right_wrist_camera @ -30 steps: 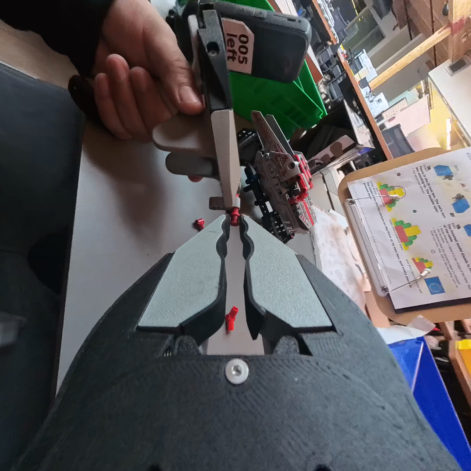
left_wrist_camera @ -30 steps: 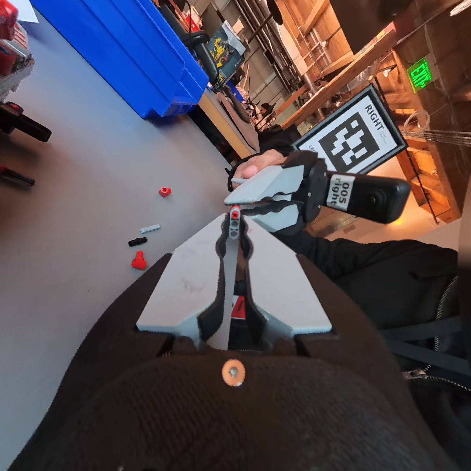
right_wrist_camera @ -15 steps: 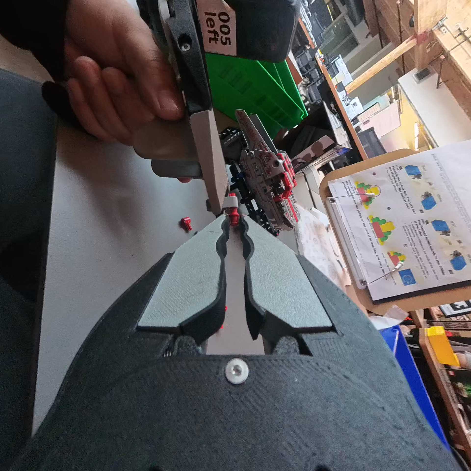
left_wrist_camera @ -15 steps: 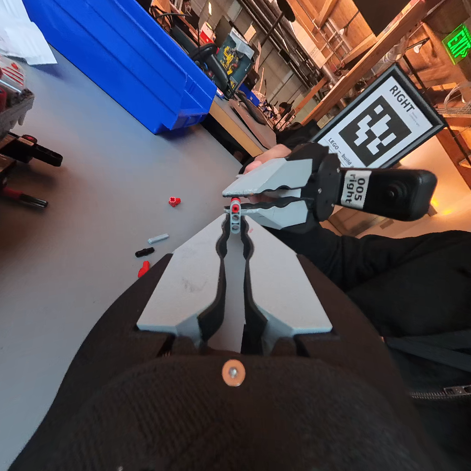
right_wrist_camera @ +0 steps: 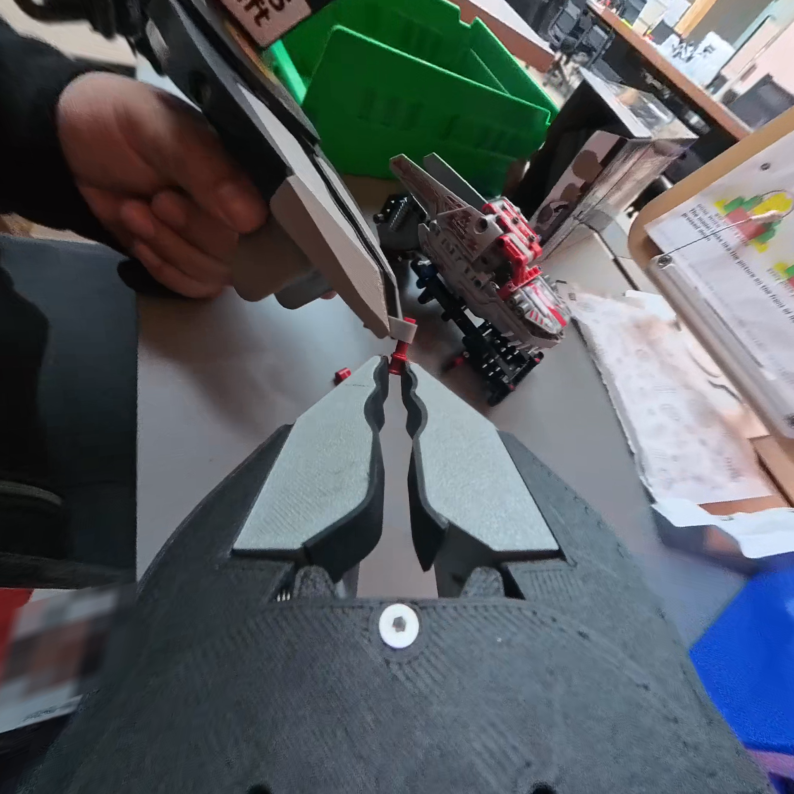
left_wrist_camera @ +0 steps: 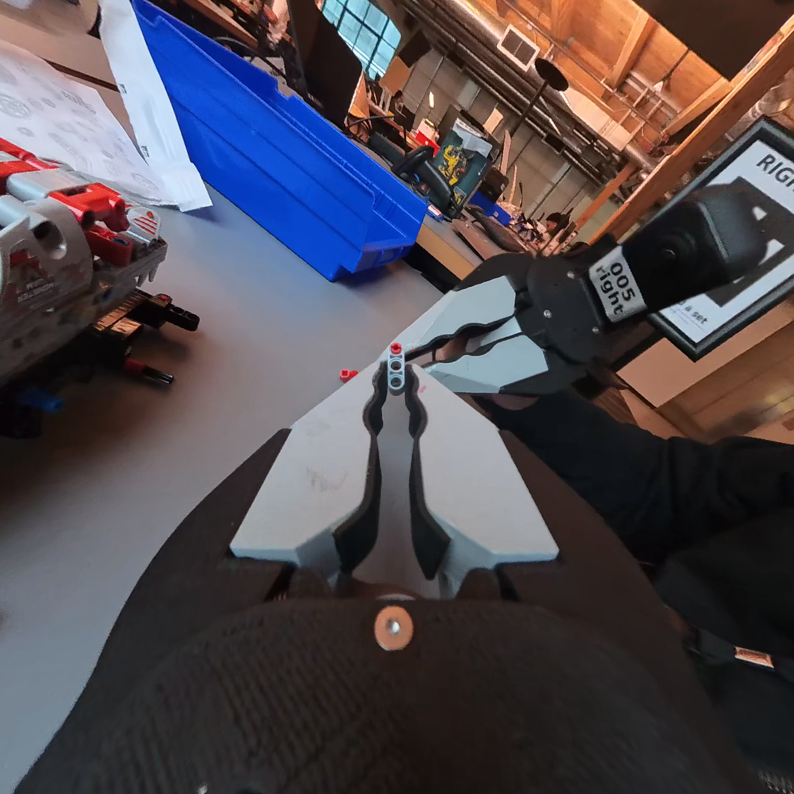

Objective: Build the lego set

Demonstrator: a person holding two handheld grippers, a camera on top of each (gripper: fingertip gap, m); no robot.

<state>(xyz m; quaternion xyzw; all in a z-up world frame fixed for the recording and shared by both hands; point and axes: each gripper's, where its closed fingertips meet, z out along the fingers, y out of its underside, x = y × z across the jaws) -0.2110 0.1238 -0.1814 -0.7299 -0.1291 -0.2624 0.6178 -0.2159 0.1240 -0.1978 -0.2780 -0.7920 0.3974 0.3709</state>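
Note:
My left gripper (left_wrist_camera: 395, 380) is shut on a small grey beam (left_wrist_camera: 395, 370) with three holes, held above the table. A red pin (left_wrist_camera: 395, 346) sits in the beam's top hole. My right gripper (right_wrist_camera: 395, 370) is shut on that red pin (right_wrist_camera: 397, 358), just below the grey beam (right_wrist_camera: 404, 331); the pin's tip pokes out past the beam. The right gripper (left_wrist_camera: 414, 350) comes in from the right in the left wrist view. The left gripper (right_wrist_camera: 389, 324) comes down from the upper left in the right wrist view, held by a hand (right_wrist_camera: 150, 189).
A grey, red and black lego model (right_wrist_camera: 485, 266) stands on the grey table (left_wrist_camera: 258, 309), also in the left wrist view (left_wrist_camera: 56, 266). A loose red piece (right_wrist_camera: 342, 374) lies near the grippers. Blue bin (left_wrist_camera: 279, 163), green bins (right_wrist_camera: 408, 99), instruction board (right_wrist_camera: 730, 258), paper sheet (right_wrist_camera: 661, 386). Only a small space, under 4 cm, lies between the two pairs of fingers.
Both grippers have swung together toward the lego model, still joined at beam and pin. The red pin now pokes through the beam's end hole.

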